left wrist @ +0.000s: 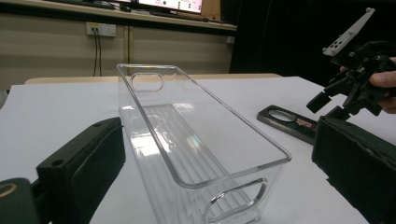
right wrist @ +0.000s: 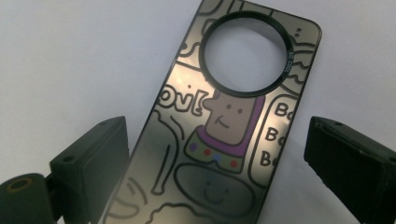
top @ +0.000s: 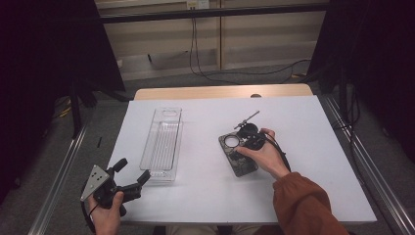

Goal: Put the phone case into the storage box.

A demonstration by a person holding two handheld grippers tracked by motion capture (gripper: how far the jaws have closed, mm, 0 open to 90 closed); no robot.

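1. High view: above the person's side, looking forward and down over the white table point(top: 313, 142).
2. Left gripper view: low, close behind the clear bin point(left wrist: 201, 140).
3. Right gripper view: close above the phone case point(right wrist: 219, 135), shared with both others.

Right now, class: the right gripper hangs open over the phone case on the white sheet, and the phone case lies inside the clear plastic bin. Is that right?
Not quite. The phone case lies on the white sheet, outside and to the right of the clear plastic bin, as the high view shows. The rest stands: the right gripper hangs open over the case, one jaw on each side of it.
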